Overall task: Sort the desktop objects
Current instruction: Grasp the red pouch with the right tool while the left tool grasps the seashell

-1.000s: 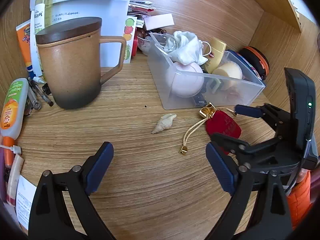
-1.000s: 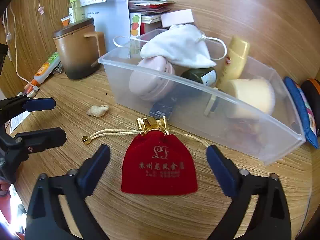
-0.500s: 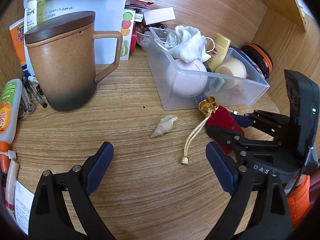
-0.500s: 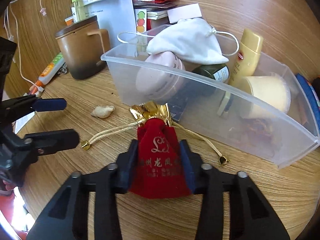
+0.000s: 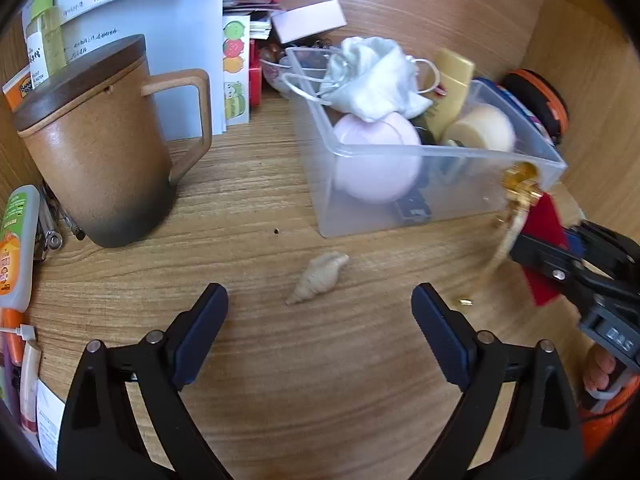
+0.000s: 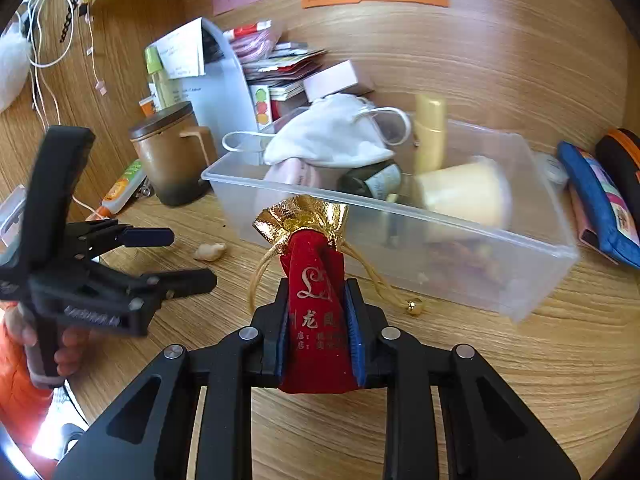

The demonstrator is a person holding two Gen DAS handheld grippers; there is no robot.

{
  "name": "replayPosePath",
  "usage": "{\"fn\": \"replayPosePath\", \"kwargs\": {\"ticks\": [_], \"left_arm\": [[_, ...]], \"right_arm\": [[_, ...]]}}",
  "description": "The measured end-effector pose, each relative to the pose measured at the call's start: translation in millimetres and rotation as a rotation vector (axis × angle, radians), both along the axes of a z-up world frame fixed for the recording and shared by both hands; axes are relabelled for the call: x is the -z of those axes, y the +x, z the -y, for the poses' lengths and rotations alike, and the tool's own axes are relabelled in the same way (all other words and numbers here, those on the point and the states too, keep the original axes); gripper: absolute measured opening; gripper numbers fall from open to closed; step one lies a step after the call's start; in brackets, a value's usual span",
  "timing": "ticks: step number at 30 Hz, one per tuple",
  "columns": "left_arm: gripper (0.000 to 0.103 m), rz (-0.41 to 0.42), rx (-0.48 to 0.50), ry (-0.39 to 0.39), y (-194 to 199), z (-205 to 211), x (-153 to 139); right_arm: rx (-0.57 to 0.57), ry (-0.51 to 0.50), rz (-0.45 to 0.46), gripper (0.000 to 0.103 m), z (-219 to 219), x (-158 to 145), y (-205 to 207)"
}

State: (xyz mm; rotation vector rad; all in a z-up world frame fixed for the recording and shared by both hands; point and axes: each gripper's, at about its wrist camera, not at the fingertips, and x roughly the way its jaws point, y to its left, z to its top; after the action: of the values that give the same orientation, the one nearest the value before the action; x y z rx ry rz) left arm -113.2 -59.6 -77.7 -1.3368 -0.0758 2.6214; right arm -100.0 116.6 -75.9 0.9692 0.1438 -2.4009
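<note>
While clamped on red pouch (image 6: 316,312), right gripper (image 6: 316,332) raised before clear bin (image 6: 520,280); left gripper (image 5: 320,332) wide behind shell (image 5: 320,276).

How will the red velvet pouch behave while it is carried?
Probably floppy: the red velvet pouch folds narrow between the right gripper pads. Its gold drawstring cords dangle loose and may snag the clear plastic bin rim.

Wooden desk (image 5: 340,380): mug (image 5: 100,152), bin (image 5: 440,196), probably shell (image 5: 320,276).
</note>
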Motion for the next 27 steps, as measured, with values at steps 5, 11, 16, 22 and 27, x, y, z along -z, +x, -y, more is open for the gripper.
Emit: {"fn": "replayPosePath", "kwargs": {"ticks": [5,11,16,22,27], "left_arm": [[0.073,0.011,-0.016,-0.026,-8.3,-3.9,3.3],[0.056,-0.005,-0.017,-0.093,-9.3,-12.8,4.3],[0.046,-0.026,-0.014,-0.132,-8.6,-14.9,5.2],[0.023,-0.037,0.012,-0.135,-3.1,-8.3,5.6],[0.019,-0.042,0.006,-0.141,4.6,-8.9,7.4]], "right_arm": [[0.006,-0.04,-0.001,0.022,-16.7,0.4,-1.7],[-0.018,-0.088,0.001,0.022,-27.8,-3.1,-2.7],[-0.024,-0.105,-0.005,0.022,-32.5,-5.5,-0.1],[-0.024,-0.133,0.0,0.022,-39.7,-7.7,2.0],[-0.021,-0.132,-0.008,0.022,-41.0,-10.8,4.9]]}}
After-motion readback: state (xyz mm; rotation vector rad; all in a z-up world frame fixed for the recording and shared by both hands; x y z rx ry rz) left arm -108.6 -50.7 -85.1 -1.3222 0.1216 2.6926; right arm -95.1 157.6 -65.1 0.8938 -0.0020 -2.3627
